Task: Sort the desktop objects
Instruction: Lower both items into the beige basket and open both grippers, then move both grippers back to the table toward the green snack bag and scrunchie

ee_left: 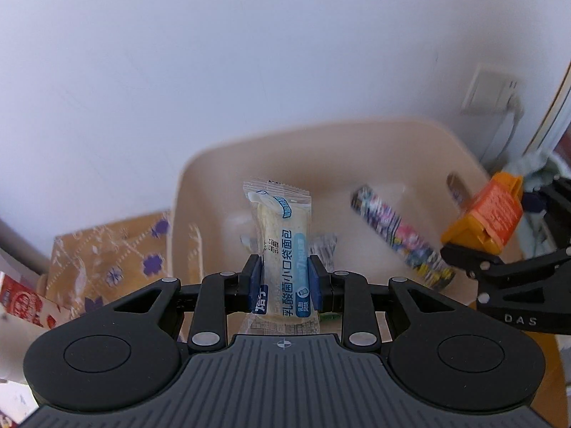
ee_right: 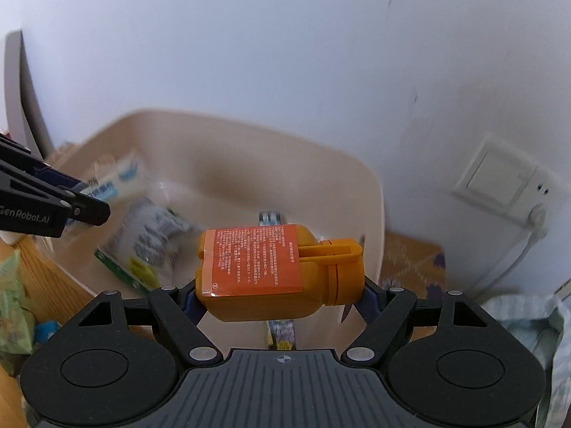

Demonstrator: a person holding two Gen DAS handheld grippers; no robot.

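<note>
A: The left gripper point(ee_left: 284, 281) pinches the bread packet point(ee_left: 282, 246) over the beige bin point(ee_left: 200, 167).

B: The right gripper point(ee_right: 282, 296) clamps the orange bottle point(ee_right: 271, 271); it should let go low, toward the bin's 3 o'clock side.

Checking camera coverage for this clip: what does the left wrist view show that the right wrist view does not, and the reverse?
Only the left wrist view: the patterned cloth left of the bin, and the bread packet sharply, pinched in the left hand-held gripper.
Only the right wrist view: the green-edged packet in the bin, and the orange bottle's label face-on, bottle crosswise in the right hand-held gripper.
Both: the beige bin, orange bottle, colourful tube, wall socket.
</note>
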